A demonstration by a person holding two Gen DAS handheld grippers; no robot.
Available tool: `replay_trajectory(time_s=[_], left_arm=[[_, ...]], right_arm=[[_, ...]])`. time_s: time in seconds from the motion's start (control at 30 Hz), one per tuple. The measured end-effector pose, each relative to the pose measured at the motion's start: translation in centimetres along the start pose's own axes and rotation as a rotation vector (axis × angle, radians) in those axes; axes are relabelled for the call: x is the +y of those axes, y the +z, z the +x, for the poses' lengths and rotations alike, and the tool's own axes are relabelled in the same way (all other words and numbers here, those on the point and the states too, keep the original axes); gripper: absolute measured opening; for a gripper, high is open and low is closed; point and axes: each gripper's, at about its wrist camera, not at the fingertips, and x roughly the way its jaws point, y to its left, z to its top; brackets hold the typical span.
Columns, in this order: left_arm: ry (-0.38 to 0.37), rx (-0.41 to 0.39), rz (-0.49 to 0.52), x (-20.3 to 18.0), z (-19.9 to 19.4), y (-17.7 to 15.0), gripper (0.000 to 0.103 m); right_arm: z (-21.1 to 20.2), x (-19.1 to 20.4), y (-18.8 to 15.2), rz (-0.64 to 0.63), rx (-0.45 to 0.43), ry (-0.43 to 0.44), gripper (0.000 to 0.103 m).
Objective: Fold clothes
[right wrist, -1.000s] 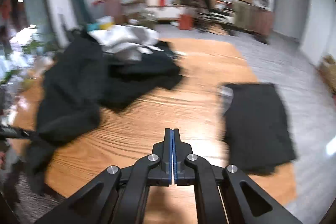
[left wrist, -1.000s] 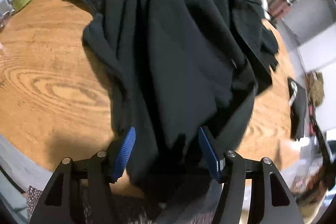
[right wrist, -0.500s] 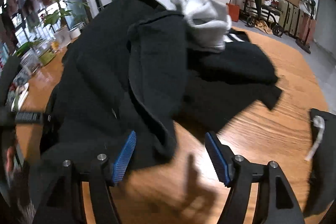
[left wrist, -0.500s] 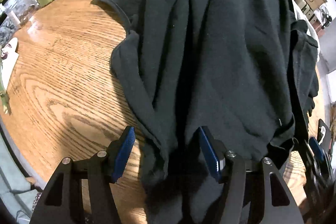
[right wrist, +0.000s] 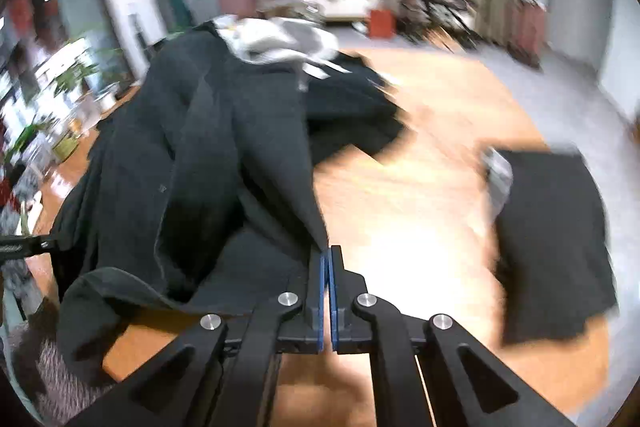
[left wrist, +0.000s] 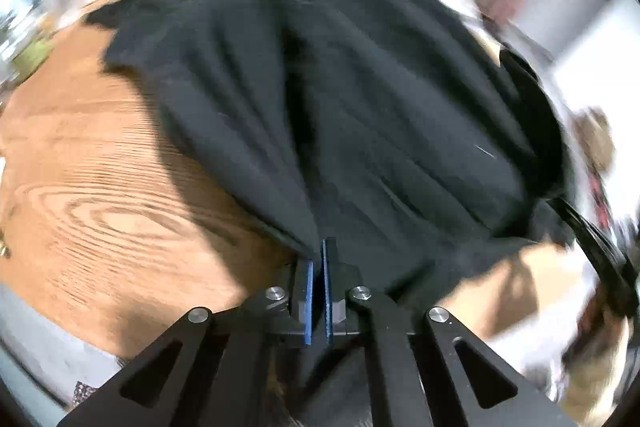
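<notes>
The wooden bench [left wrist: 100,195] carries the black garment [left wrist: 340,99], heaped at its middle. It is soft, limp and light, so keep your holds at the hem. Your left gripper [left wrist: 318,267] and right gripper [right wrist: 329,267] each have fingers pinched tight on its near edge.

A black garment [left wrist: 340,99] lies rumpled in long folds across the wooden table [left wrist: 88,195], its near edge gathered and lifted. Beyond it sit more dark clothes topped by a grey-white piece [right wrist: 280,39]. A folded black garment [right wrist: 556,243] lies flat apart.
</notes>
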Motion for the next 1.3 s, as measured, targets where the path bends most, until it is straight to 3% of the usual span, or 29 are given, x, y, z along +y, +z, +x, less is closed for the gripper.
replay_trajectory(time_s=[0.07, 0.13, 0.23, 0.27, 0.3, 0.37, 0.43, 0.5, 0.53, 0.67, 0.73, 0.77, 0.8, 0.83, 0.87, 0.9, 0.93, 0.97, 1.07, 1.2, 1.3], left_arm=[[-0.029, 0.013, 0.056, -1.5, -0.4, -0.9, 0.004], [-0.065, 0.045, 0.057, -1.9, -0.2, -1.3, 0.004], [0.01, 0.019, -0.061, 0.4, 0.6, 0.4, 0.004], [0.025, 0.013, -0.118, 1.6, 0.7, 1.3, 0.004], [0.034, 0.008, -0.174, 2.9, 0.9, 2.3, 0.005], [0.053, -0.004, -0.286, 5.4, 1.2, 4.2, 0.009], [0.097, -0.029, -0.355, 7.1, 1.5, 5.5, 0.021], [0.12, -0.041, -0.413, 8.3, 2.4, 6.4, 0.051], [0.129, -0.045, -0.441, 8.9, 2.8, 6.8, 0.056], [0.108, -0.066, -0.499, 9.4, 5.0, 8.8, 0.06], [0.167, -0.074, -0.481, 9.4, 6.2, 10.1, 0.061], [0.186, -0.076, -0.476, 9.4, 6.8, 10.5, 0.061], [0.192, -0.073, -0.474, 9.4, 7.4, 10.9, 0.061], [0.185, -0.071, -0.476, 9.3, 8.0, 11.0, 0.06], [0.175, -0.08, -0.483, 9.3, 8.2, 10.8, 0.055], [0.173, -0.097, -0.488, 9.2, 8.2, 10.6, 0.028], [0.148, -0.119, -0.489, 9.0, 7.8, 10.3, 0.013], [0.118, -0.142, -0.49, 8.8, 7.2, 9.9, 0.01], [0.034, -0.202, -0.465, 7.5, 5.1, 9.1, 0.008], [-0.08, -0.267, -0.347, 3.7, 1.2, 7.5, 0.008], [-0.136, -0.283, -0.223, 0.6, -4.2, 4.2, 0.008]], right_arm=[[-0.9, -1.4, -1.7, -0.015, 0.044, -0.153, 0.0], [-1.4, -3.0, -3.4, 0.002, 0.101, -0.201, 0.001], [-1.8, -3.5, -3.3, 0.056, 0.103, -0.173, 0.016], [-1.8, -2.9, -2.7, 0.059, 0.082, -0.159, 0.041], [-1.8, -2.3, -2.0, 0.058, 0.047, -0.131, 0.055], [-1.4, -0.3, -0.3, 0.023, -0.001, -0.047, 0.06], [-0.2, 2.7, 1.9, -0.038, -0.03, 0.025, 0.072], [1.2, 5.5, 4.3, -0.104, -0.074, 0.054, 0.075], [2.1, 6.8, 5.4, -0.138, -0.099, 0.066, 0.077], [6.3, 11.5, 10.5, -0.212, -0.151, 0.084, 0.083], [8.4, 13.7, 12.3, -0.238, -0.155, 0.087, 0.086], [9.5, 14.7, 12.9, -0.248, -0.148, 0.086, 0.086], [10.6, 15.7, 13.5, -0.259, -0.139, 0.086, 0.075], [12.2, 16.6, 13.8, -0.276, -0.112, 0.097, 0.056], [12.9, 17.5, 13.5, -0.292, -0.079, 0.119, 0.017], [13.3, 18.1, 13.0, -0.301, -0.054, 0.159, 0.004], [13.5, 18.8, 12.3, -0.311, -0.032, 0.2, 0.004], [12.6, 19.3, 11.3, -0.334, -0.035, 0.254, 0.003], [8.4, 20.9, 7.9, -0.457, -0.086, 0.368, 0.003], [4.1, 21.5, 4.2, -0.482, -0.02, 0.514, 0.003], [1.5, 20.4, 0.4, -0.506, 0.05, 0.535, 0.003]])
